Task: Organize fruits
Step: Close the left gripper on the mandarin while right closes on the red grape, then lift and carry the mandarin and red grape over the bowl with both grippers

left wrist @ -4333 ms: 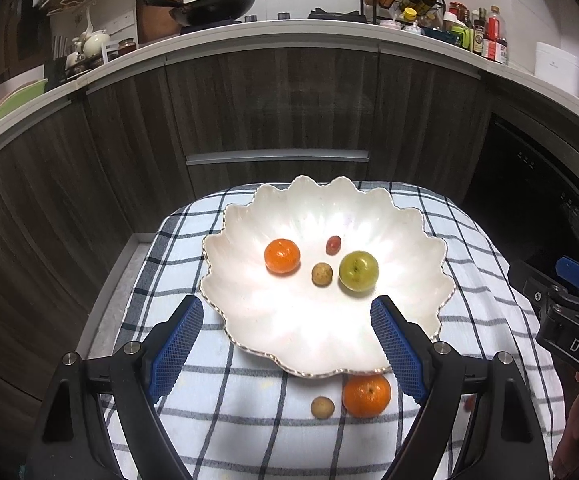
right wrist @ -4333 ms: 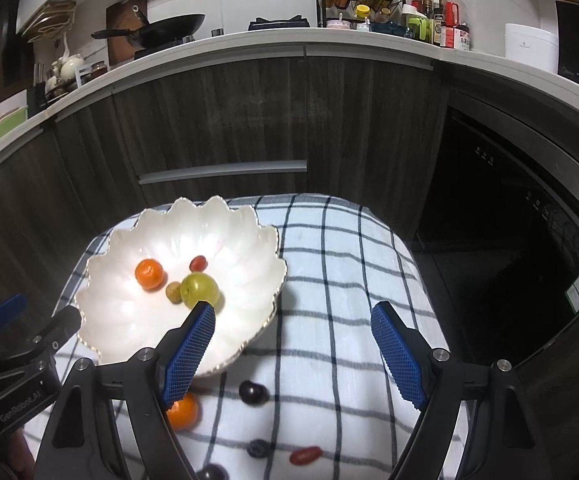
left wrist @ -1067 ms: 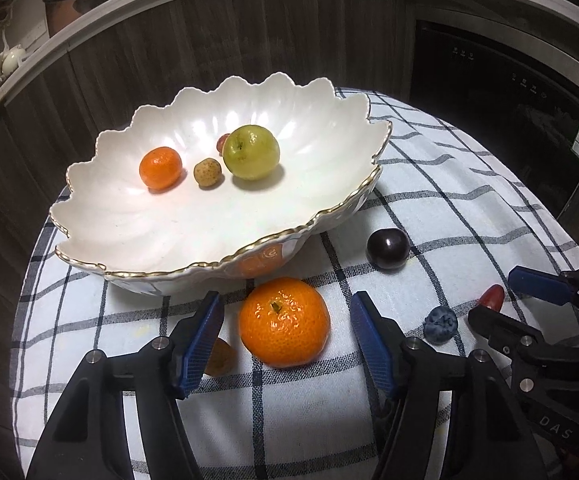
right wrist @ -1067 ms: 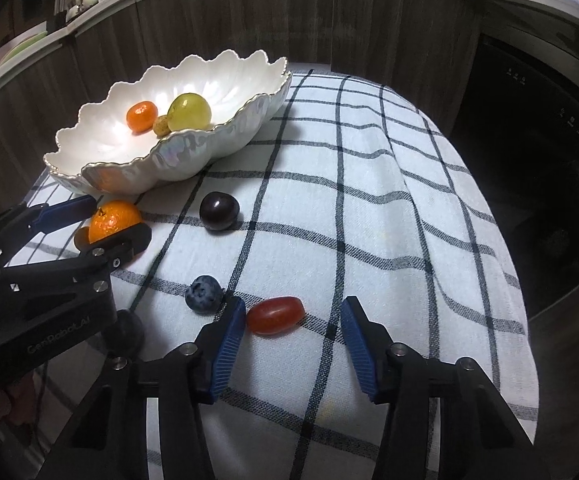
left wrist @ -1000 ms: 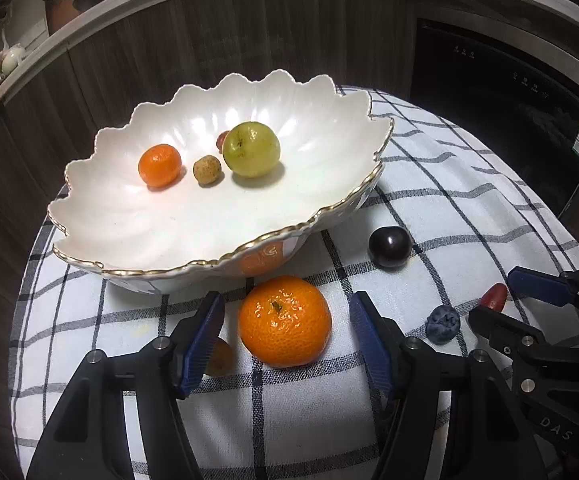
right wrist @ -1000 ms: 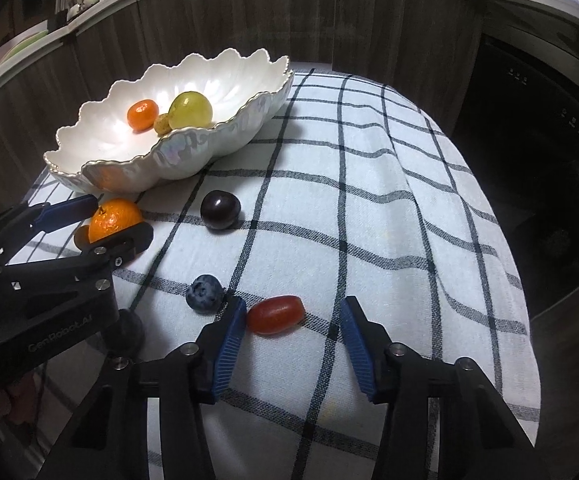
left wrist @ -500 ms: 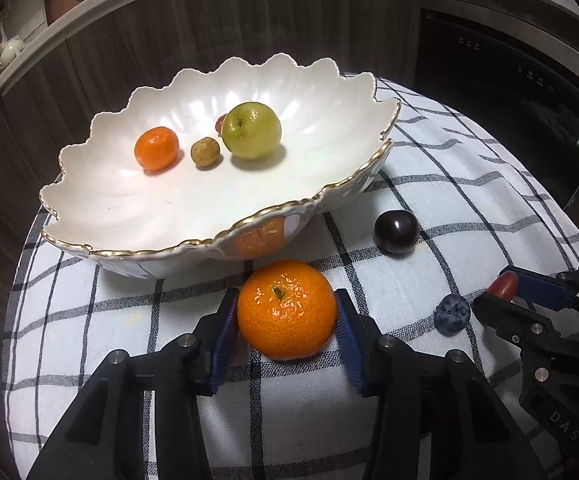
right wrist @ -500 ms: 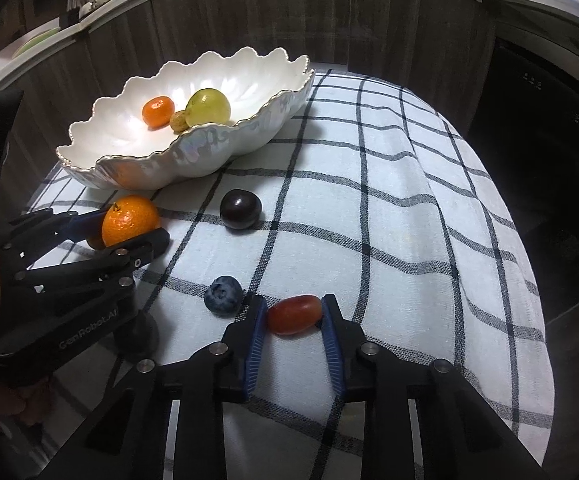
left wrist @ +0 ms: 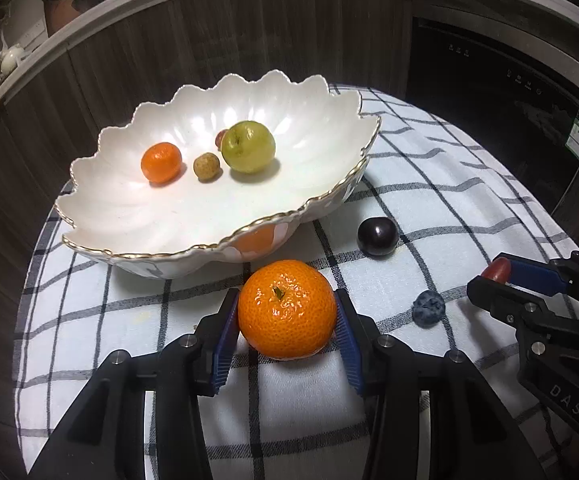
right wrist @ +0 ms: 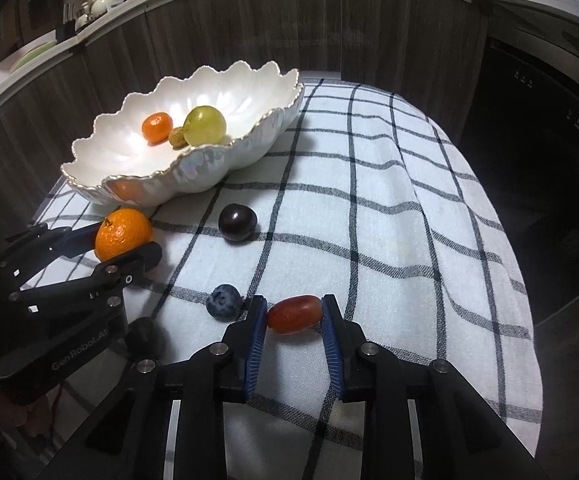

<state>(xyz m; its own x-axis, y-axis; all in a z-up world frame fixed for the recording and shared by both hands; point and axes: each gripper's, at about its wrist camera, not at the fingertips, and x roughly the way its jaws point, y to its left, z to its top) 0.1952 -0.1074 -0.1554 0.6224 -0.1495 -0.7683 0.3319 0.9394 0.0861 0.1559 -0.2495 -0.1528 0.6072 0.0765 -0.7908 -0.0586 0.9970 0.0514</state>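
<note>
My left gripper (left wrist: 287, 322) is shut on a large mandarin (left wrist: 287, 315), held just above the checked cloth in front of the white scalloped bowl (left wrist: 321, 208). My right gripper (right wrist: 293, 316) is shut on a red grape tomato (right wrist: 294, 314) low over the cloth. The bowl holds a small mandarin (left wrist: 161, 161), a green apple (left wrist: 248, 146), a small brown fruit (left wrist: 206, 165) and a red fruit half hidden behind the apple. A dark plum (left wrist: 376, 236) and a blueberry (left wrist: 428, 308) lie on the cloth between the grippers.
The checked cloth (right wrist: 369, 208) covers a small round table whose edge drops off at the right. A dark round fruit (right wrist: 143, 336) lies by the left gripper body. Dark wood cabinets and a black appliance stand behind.
Both grippers came down from above the table and closed, the left on the large mandarin, the right on the red tomato. Both fruits are now lifted slightly off the cloth.
</note>
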